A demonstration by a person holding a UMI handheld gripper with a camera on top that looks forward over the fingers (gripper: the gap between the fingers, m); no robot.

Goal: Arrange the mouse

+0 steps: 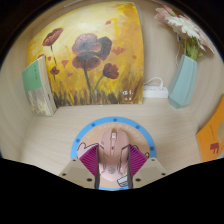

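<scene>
A pale beige tabletop [45,140] fills the lower half of the scene and runs back to a cream wall. Leaning upright against that wall is one large painted canvas [88,55] with a yellow and orange ground and dark purple poppy flowers on thin stems. Beside the canvas, on one side, stands one pale green book or box [41,86], tilted slightly and propped upright. On the other side stands one light blue vase [184,82] holding a spray of pale pink and white flowers [186,28]. Between the canvas and the vase, low against the wall, sits one small white power strip or adapter [155,92]; its exact kind is too small to tell. At the far side of the table, past the vase, one orange object [216,128] is only partly in view. Close to the camera lies one round mat with a blue rim and grey centre [90,131]. One pinkish beige computer mouse [113,155] rests on this mat, lying lengthwise between the two fingers. The gripper [113,165] has its two magenta pads [92,160] close along either side of the mouse; whether they are pressing on it or merely flanking it cannot be told.
</scene>
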